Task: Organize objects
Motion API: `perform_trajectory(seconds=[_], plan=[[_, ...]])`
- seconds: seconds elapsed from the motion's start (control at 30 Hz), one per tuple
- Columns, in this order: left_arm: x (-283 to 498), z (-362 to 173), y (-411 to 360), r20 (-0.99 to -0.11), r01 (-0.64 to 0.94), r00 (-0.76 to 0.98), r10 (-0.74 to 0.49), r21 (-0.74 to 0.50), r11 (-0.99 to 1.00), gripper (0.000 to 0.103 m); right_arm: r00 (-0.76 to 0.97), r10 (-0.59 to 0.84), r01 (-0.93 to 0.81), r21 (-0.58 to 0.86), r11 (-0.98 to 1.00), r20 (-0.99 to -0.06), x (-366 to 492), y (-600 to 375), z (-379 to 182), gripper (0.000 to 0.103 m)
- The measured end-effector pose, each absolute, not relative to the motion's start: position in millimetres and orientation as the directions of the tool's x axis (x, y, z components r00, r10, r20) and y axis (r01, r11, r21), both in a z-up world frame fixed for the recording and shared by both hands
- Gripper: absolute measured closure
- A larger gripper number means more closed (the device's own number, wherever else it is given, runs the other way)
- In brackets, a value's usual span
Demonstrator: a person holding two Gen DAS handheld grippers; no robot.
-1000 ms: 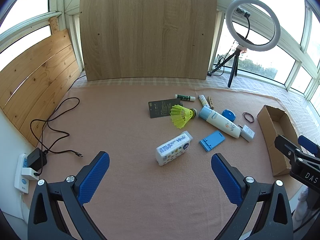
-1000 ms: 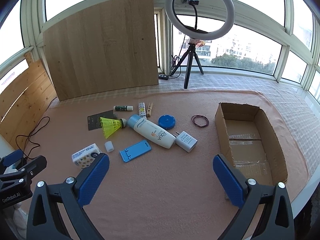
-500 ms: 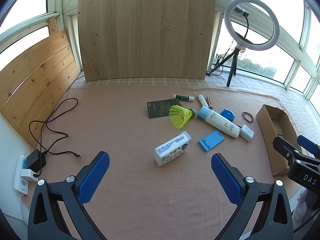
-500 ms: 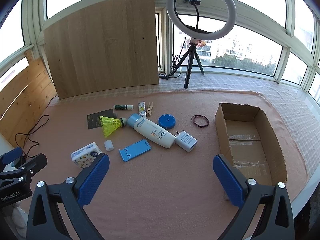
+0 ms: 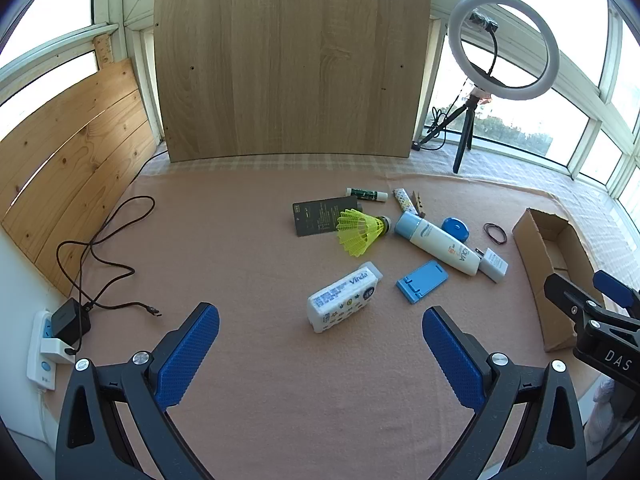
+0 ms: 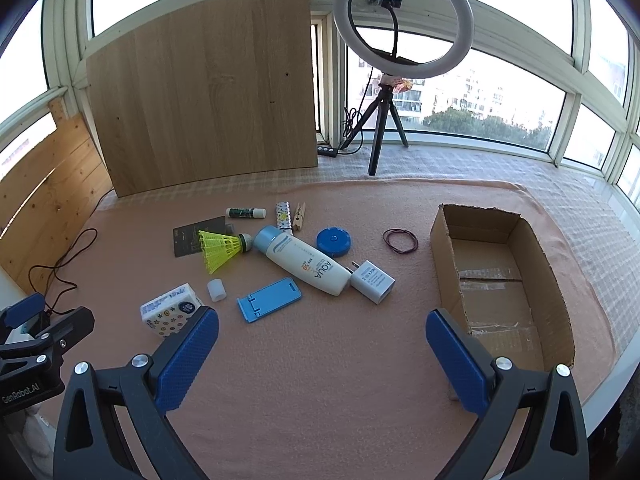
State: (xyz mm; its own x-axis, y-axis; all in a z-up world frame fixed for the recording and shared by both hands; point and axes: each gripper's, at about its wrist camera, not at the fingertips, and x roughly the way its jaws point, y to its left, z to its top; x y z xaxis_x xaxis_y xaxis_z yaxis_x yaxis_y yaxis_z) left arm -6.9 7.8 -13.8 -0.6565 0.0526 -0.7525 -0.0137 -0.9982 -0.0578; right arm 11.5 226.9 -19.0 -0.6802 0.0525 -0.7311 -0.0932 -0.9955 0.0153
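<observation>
Loose objects lie on a pink cloth: a tissue pack (image 5: 343,297) (image 6: 171,310), a yellow shuttlecock (image 5: 360,229) (image 6: 222,249), a sunscreen bottle (image 5: 438,242) (image 6: 306,265), a blue phone stand (image 5: 422,281) (image 6: 269,298), a white charger (image 6: 372,281), a blue round tape (image 6: 333,241), a rubber band (image 6: 400,240), a dark card (image 5: 324,215) and a glue stick (image 6: 245,212). An open cardboard box (image 6: 500,276) (image 5: 552,264) stands at the right. My left gripper (image 5: 320,344) is open and empty, short of the tissue pack. My right gripper (image 6: 322,350) is open and empty, short of the phone stand.
A wooden board (image 5: 288,64) leans at the back. A ring light on a tripod (image 6: 402,24) stands behind the cloth. A black cable (image 5: 100,252) and a wall plug (image 5: 60,330) lie at the left. A small white cap (image 6: 216,290) and a clothespin (image 6: 299,216) lie among the objects.
Both views have drifted slightly; the objects sit a little further from both grippers. Nothing was taken hold of; both grippers stay open.
</observation>
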Motion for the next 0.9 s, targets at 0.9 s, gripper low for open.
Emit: perform_trajectory(seconds=[0.9], plan=[[-5.6, -15.4, 10.3, -0.752, -0.011, -0.657, 0.049, -0.055, -0.998, 0.000, -0.679, 0.049, -0.088, 0.015, -0.996, -0.733, 10.9, 227.0, -20.2, 0.001]])
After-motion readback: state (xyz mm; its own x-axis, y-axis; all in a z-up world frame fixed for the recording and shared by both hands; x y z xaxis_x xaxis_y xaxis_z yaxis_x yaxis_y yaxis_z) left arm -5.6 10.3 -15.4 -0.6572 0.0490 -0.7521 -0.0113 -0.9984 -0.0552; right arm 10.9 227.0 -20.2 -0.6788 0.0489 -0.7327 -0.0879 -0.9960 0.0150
